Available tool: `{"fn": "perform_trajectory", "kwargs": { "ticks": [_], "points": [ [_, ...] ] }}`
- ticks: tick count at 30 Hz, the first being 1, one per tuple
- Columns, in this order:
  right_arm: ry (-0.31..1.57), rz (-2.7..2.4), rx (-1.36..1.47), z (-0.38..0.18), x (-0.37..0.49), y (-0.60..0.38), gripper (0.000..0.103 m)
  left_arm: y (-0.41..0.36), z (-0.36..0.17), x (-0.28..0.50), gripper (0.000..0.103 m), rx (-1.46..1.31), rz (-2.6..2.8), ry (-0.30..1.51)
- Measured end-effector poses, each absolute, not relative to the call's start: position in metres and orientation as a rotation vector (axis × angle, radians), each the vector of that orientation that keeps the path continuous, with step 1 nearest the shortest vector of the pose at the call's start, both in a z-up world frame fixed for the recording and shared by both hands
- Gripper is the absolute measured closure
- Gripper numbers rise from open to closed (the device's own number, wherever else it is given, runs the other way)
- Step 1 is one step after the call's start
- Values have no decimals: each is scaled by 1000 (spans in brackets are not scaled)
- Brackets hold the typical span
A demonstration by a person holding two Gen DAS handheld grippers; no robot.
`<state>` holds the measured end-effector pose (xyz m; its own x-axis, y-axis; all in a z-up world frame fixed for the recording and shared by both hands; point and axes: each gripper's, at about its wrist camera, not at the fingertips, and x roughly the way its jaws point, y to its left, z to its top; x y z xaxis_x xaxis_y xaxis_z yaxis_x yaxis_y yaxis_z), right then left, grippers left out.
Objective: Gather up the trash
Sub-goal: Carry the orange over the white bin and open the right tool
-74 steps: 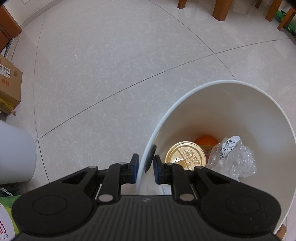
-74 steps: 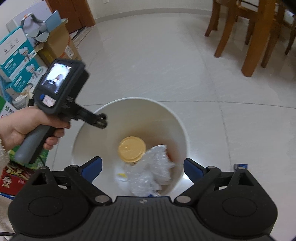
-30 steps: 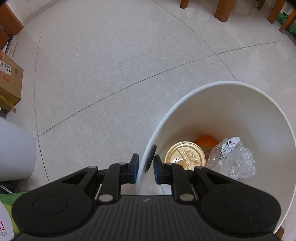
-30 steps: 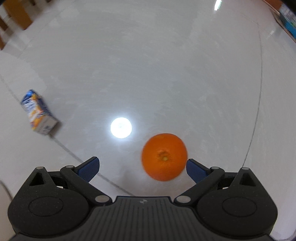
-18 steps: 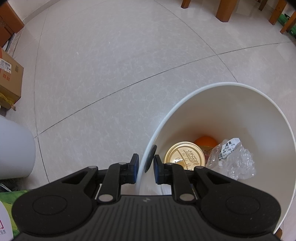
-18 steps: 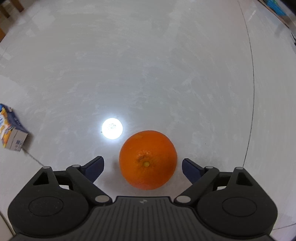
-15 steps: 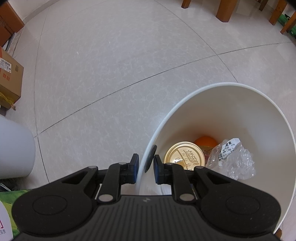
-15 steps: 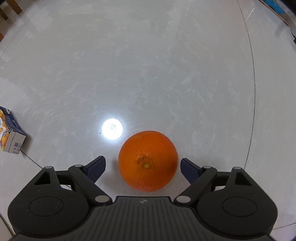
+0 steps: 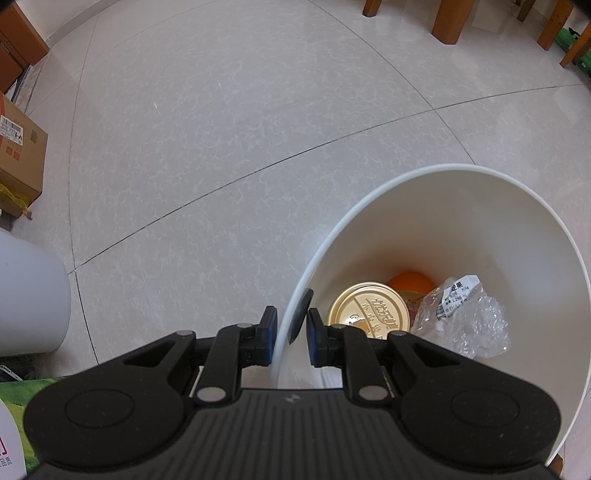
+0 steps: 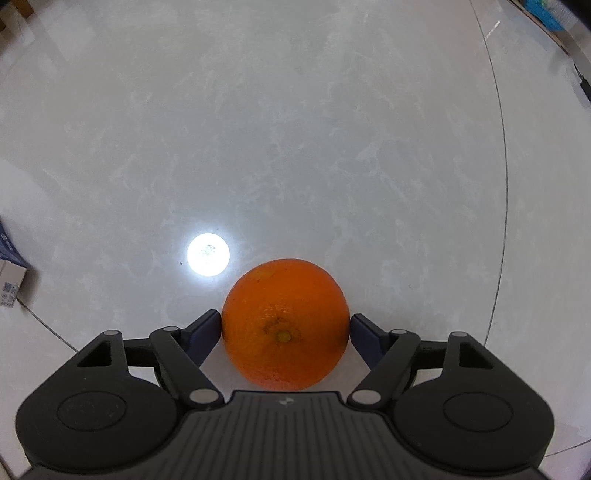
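In the left wrist view a white trash bin (image 9: 461,168) stands on the tiled floor, and my left gripper (image 9: 290,328) is shut on its near rim. Inside the bin lie a gold lid (image 9: 369,310), an orange fruit (image 9: 410,281) and a crumpled clear plastic bag (image 9: 465,321). In the right wrist view an orange (image 10: 284,325) rests on the glossy floor. My right gripper (image 10: 285,326) has closed on it, with a blue pad touching each side.
A small carton (image 10: 9,273) lies at the left edge of the right wrist view, beside a bright lamp reflection (image 10: 208,254). In the left wrist view there are a cardboard box (image 9: 18,147), a white container (image 9: 29,295) and wooden furniture legs (image 9: 447,18).
My right gripper left the bin, came down over the orange on the floor, and its fingers closed in until they touch it. The left gripper kept its hold on the bin rim.
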<state>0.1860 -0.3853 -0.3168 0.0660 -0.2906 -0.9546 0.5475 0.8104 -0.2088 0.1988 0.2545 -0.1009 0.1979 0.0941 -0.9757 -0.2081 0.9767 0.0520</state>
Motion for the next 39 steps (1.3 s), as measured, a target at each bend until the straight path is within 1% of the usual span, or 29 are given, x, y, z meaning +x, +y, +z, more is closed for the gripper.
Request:
{"fn": "perform_trajectory", "kwargs": {
  "ticks": [5,14,20,30,39],
  "points": [
    [1375,-643,223,-319,188,-381,25,255,-101,199,88,-100,211,1355],
    [1408,-615,100,-307,192,-355,26,256,-102,199,88,-108,212,1357],
    [1414,-518,-15,-286,199,-317,26,256,-102,198,88,-101,210,1354],
    [1433,-322,-108,-239,201,-244,26,256,-102,198,88,-102,210,1355],
    [1430,-74,-192,-167,193,-165,26,254,-102,198,88,-91,209,1351]
  ]
}}
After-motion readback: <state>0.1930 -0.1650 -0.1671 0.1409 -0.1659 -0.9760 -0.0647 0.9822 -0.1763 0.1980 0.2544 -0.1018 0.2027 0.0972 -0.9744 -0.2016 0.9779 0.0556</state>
